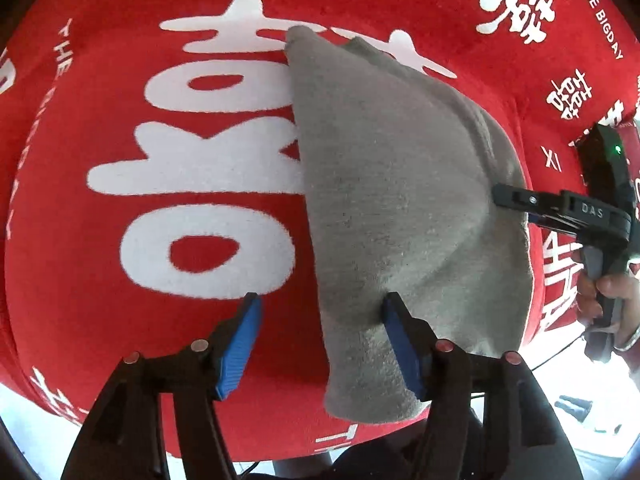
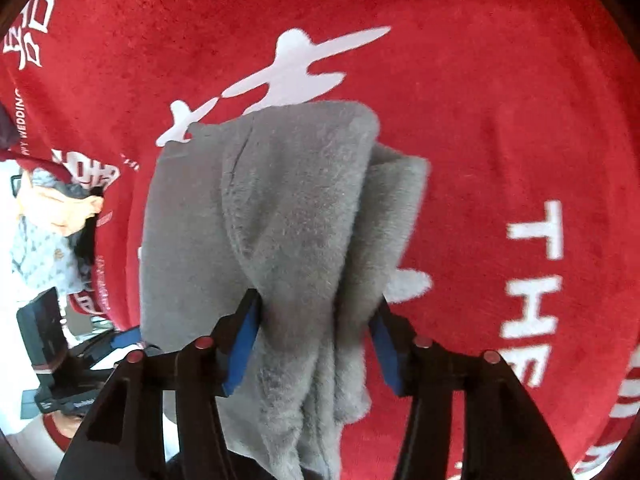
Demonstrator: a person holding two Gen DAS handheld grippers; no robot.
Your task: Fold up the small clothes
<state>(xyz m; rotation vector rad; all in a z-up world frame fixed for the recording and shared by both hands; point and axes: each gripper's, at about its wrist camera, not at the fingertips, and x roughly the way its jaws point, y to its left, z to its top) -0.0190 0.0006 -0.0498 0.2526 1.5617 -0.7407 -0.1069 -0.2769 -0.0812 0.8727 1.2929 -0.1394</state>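
left wrist view: one grey fleece garment (image 1: 400,208) lies draped over a red cloth (image 1: 120,320) printed with white characters, which covers the counter. the left hand-held gripper (image 1: 320,340) has its jaws spread, only its right pad (image 1: 400,344) touching the garment edge, nothing clamped. off right, the right hand-held gripper (image 1: 560,208) reaches the garment's far edge, a person's hand (image 1: 608,296) on its handle.

right wrist view: the garment (image 2: 280,220) is bunched between the right hand-held gripper (image 2: 316,340) pads; whether they press it i cannot tell. at left, a heap of other clothes (image 2: 52,232) and the left hand-held gripper's dark body (image 2: 48,340).
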